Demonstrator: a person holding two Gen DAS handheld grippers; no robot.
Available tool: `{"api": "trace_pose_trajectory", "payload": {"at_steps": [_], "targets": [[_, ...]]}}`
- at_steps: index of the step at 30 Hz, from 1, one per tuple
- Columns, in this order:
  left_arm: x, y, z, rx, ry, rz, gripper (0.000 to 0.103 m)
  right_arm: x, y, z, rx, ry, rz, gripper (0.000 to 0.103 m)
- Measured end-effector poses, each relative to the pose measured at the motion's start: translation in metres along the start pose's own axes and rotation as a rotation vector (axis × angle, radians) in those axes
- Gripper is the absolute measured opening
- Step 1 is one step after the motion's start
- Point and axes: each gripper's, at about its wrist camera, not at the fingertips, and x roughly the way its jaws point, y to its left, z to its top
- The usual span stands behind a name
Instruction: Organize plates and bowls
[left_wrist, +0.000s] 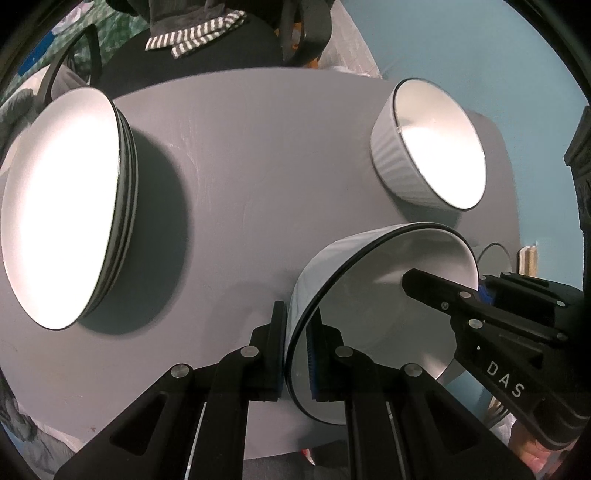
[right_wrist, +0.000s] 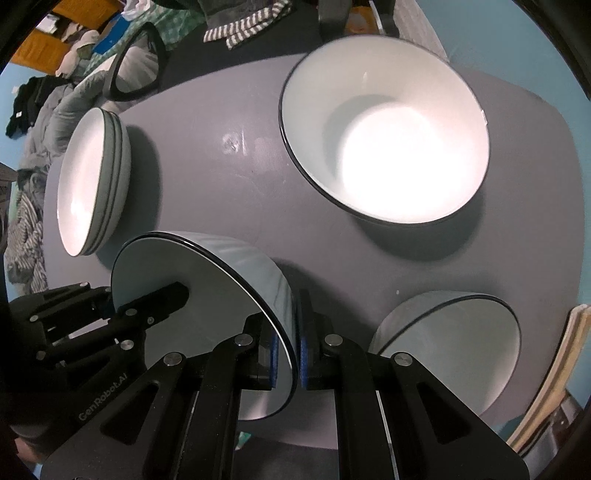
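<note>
Grey bench (left_wrist: 240, 155) fills the left wrist view, with a stack of plates (left_wrist: 62, 206) at the left and a white bowl (left_wrist: 428, 144) at the far right. The left gripper (left_wrist: 297, 354) has its jaws clenched on the rim of the held bowl (left_wrist: 369, 295), pinched thin; the right gripper (left_wrist: 476, 295) grips the opposite rim.

From the right wrist view, that same held bowl (right_wrist: 207, 295) hangs tilted between both grippers (right_wrist: 297, 354), above the bench, with a third bowl (right_wrist: 454, 343) just beside. Uneven lifting could twist the glazed rim out of one pinch, or knock the neighbour.
</note>
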Motion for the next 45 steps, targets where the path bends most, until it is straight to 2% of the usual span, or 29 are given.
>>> {"api": "trace_pose_trajectory", "payload": {"at_steps": [9,17,33,45], "targets": [[-0.024,-0.013,-0.006,0.03,-0.04,-0.016,0.009,-0.029,0.005,-0.002,0.002,-0.038,-0.011,0.008],[-0.038,-0.026,0.012,0.066,-0.064,-0.022,0.009,-0.046,0.003,0.001,0.018,-0.064,-0.027,0.008],[-0.043,-0.066,0.058,0.126,-0.092,-0.007,0.009,-0.071,-0.029,0.031,0.063,-0.098,-0.054,0.008],[-0.021,-0.085,0.089,0.157,-0.05,0.024,0.009,-0.066,-0.056,0.056,0.1,-0.079,-0.052,0.008]]}}
